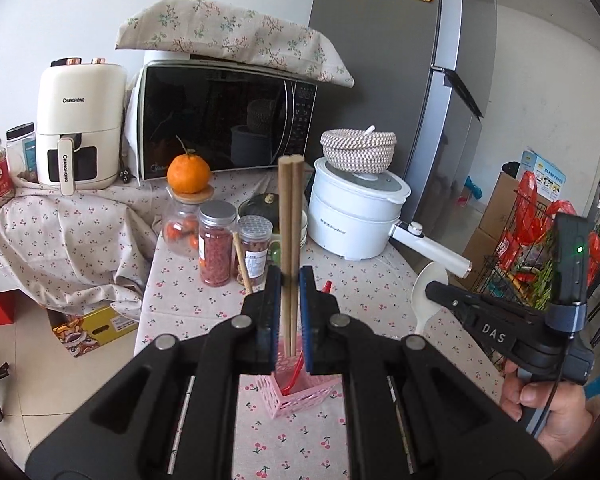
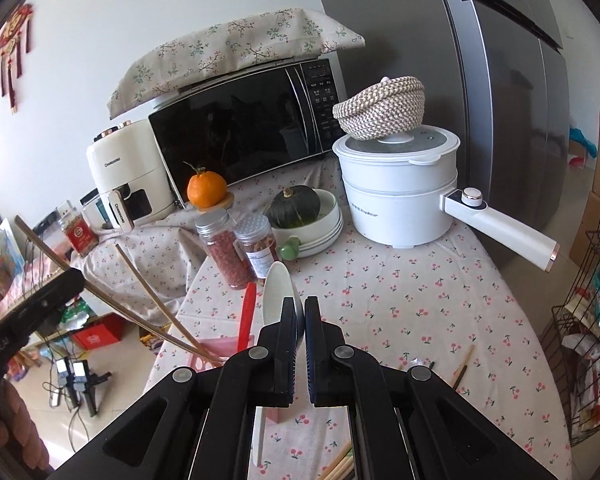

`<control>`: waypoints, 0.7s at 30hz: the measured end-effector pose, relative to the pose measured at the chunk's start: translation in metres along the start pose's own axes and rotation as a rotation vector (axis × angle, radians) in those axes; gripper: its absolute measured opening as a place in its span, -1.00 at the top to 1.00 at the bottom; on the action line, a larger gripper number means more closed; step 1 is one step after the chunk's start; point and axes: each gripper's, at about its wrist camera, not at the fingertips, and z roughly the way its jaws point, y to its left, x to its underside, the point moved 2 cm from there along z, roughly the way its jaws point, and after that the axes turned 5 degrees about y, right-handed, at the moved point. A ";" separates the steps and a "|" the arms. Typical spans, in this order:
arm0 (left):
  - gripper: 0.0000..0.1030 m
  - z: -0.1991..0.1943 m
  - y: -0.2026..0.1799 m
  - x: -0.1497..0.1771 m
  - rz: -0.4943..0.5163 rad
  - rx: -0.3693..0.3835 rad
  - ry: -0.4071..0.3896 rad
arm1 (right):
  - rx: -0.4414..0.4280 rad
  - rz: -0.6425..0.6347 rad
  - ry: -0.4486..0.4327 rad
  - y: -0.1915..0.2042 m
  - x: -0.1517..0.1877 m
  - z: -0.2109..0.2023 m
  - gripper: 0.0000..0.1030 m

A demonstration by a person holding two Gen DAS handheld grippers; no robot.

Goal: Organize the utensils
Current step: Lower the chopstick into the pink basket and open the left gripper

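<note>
My left gripper [image 1: 290,278] is shut on a pair of wooden chopsticks [image 1: 290,216], held upright with their lower ends inside the pink basket holder [image 1: 300,396]. A red utensil [image 1: 296,372] stands in that holder. My right gripper [image 2: 299,308] is shut on a white spoon [image 2: 278,292], held above the table; it also shows in the left wrist view [image 1: 428,300]. In the right wrist view the chopsticks [image 2: 112,300] slant into the pink holder [image 2: 216,354] beside the red utensil [image 2: 247,312]. A single chopstick [image 2: 150,292] leans there too.
Loose chopsticks [image 2: 462,366] lie on the cherry-print tablecloth [image 2: 400,300] at right and at the near edge [image 2: 338,466]. Behind stand spice jars [image 2: 224,248], a squash in a bowl [image 2: 296,208], a white cooker [image 2: 400,184], a microwave [image 2: 244,136] and a fridge [image 2: 508,92].
</note>
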 end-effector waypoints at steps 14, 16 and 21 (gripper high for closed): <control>0.29 0.056 0.016 0.019 -0.158 0.048 0.196 | 0.012 -0.031 -0.074 0.014 0.000 0.000 0.92; -0.07 0.050 0.014 0.020 -0.155 0.038 0.195 | 0.006 -0.023 -0.100 0.016 -0.003 -0.003 0.92; -0.58 0.036 0.018 0.026 -0.135 -0.032 0.246 | 0.006 -0.003 -0.166 0.025 -0.009 -0.010 0.92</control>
